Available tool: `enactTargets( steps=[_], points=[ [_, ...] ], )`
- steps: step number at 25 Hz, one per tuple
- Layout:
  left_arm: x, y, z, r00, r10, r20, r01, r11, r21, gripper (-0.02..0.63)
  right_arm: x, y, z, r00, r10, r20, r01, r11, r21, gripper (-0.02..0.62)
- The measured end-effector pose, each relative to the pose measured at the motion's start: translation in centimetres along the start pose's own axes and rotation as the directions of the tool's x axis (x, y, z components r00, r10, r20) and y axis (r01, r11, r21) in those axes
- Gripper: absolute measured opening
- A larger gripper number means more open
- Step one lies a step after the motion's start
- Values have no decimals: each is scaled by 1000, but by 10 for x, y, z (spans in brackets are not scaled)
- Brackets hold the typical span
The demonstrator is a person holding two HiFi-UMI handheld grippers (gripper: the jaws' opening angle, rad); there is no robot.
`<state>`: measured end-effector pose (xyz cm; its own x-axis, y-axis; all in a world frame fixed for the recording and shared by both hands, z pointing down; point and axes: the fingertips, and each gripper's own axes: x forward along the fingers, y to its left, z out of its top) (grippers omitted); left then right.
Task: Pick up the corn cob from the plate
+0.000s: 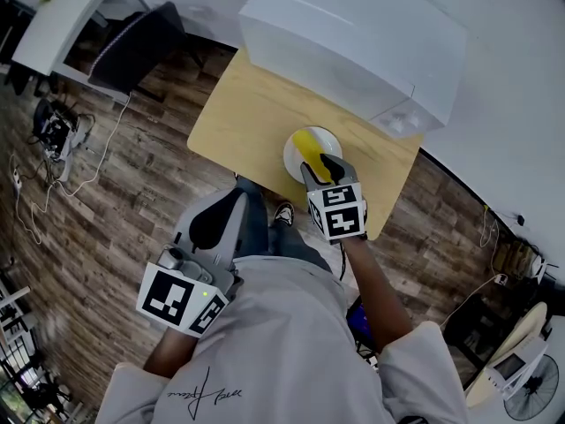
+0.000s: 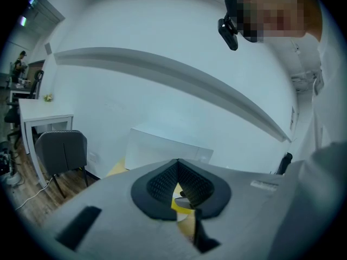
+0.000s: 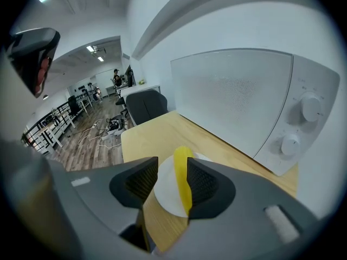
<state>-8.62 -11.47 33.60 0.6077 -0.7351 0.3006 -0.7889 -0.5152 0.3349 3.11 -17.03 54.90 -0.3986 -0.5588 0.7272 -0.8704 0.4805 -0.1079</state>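
Observation:
A yellow corn cob [image 1: 307,144] lies on a white plate [image 1: 288,154] on the wooden table [image 1: 247,113]. My right gripper [image 1: 322,168] hangs just over the plate's near side, open. In the right gripper view the corn cob [image 3: 184,183] runs lengthwise between the jaws of my right gripper [image 3: 172,164], close against the right pad and apart from the left one, with the plate [image 3: 164,193] beneath. My left gripper [image 1: 225,208] is held low beside the person's lap, off the table. In its own view my left gripper [image 2: 176,164] has its tips together with nothing between them.
A white microwave [image 1: 353,38] stands at the back of the table, right behind the plate. A grey chair [image 1: 137,47] and a white desk stand to the far left. Cables [image 1: 53,131] lie on the wooden floor.

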Motion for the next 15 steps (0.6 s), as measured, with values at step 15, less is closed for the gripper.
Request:
enactTargets(
  steps=[15],
  points=[
    [3, 17, 0, 1000, 25, -14, -25, 1000, -17, -6, 43, -13, -20, 991, 3, -133, -15, 996, -89, 215]
  ],
)
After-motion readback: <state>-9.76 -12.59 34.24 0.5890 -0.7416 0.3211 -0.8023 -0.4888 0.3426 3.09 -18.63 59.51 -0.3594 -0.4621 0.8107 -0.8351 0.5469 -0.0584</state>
